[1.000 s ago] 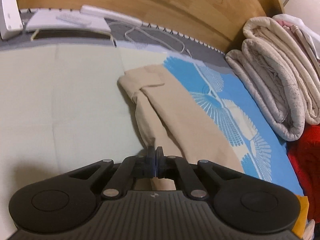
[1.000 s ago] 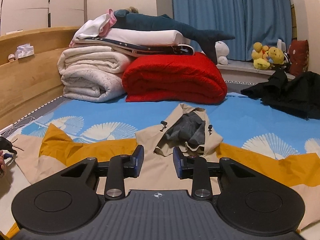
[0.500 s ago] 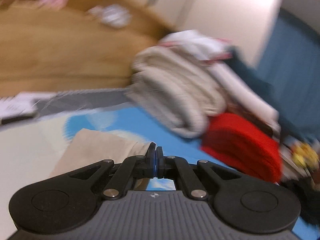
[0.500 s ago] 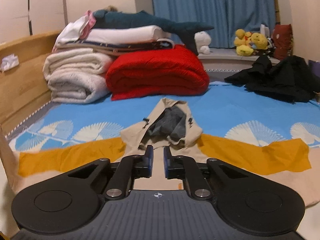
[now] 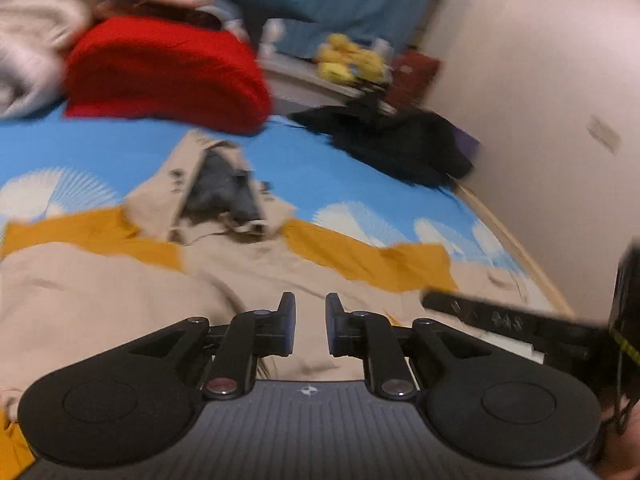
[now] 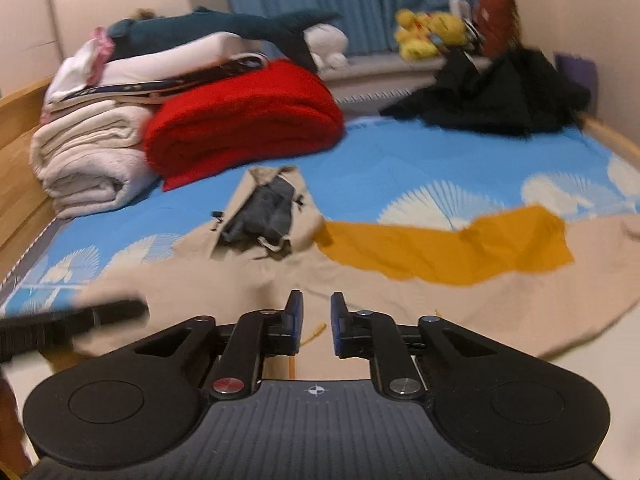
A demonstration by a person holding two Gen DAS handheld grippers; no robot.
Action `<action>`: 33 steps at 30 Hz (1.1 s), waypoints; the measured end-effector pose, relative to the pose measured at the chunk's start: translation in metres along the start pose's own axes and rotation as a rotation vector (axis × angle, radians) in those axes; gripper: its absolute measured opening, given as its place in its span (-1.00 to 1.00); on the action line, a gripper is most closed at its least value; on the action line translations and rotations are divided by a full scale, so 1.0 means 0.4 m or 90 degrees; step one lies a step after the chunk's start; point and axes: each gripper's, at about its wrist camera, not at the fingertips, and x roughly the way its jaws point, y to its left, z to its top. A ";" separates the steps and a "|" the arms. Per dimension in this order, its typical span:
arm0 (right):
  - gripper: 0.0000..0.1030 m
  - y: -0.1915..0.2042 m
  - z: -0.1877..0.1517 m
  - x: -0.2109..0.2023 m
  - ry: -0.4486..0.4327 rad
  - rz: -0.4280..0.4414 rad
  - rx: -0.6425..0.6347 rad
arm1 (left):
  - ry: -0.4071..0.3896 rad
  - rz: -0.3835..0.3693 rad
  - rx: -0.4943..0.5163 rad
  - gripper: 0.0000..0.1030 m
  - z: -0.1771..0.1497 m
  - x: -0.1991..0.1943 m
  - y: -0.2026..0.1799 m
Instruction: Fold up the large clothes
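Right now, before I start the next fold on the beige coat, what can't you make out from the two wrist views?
- Beige coat: its near hem sits behind the right gripper in the right wrist view, and behind the left gripper in the left wrist view.
- Coat's right edge: cut off by the frame in the right wrist view.
- Black clothes pile: smeared by motion blur in the left wrist view.

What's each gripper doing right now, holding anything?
Left gripper: jaws just opened a little, nothing between them, over the beige coat.
Right gripper: jaws slightly apart, just reopened a bit, nothing held.
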 end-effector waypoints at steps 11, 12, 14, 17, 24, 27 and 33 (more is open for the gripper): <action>-0.22 0.020 -0.088 0.195 0.138 0.024 0.053 | 0.054 0.348 -0.231 -0.58 0.069 -0.001 0.401; -0.20 0.032 -0.096 0.217 0.158 0.025 0.048 | 0.056 0.350 -0.249 -0.56 0.074 -0.001 0.424; -0.12 0.061 -0.113 0.252 0.188 0.047 0.040 | 0.055 0.358 -0.248 -0.54 0.084 -0.016 0.454; 0.10 0.100 -0.132 0.293 0.232 0.073 0.034 | 0.048 0.354 -0.246 -0.51 0.088 -0.017 0.457; 0.35 0.249 -0.189 0.304 0.195 0.015 -0.253 | 0.053 0.346 -0.241 -0.40 0.085 -0.009 0.434; 0.35 0.289 -0.229 0.304 0.182 0.013 -0.365 | 0.053 0.347 -0.243 -0.40 0.090 -0.005 0.437; -0.30 0.273 -0.215 0.289 0.141 -0.003 -0.398 | 0.048 0.359 -0.245 -0.40 0.094 -0.010 0.444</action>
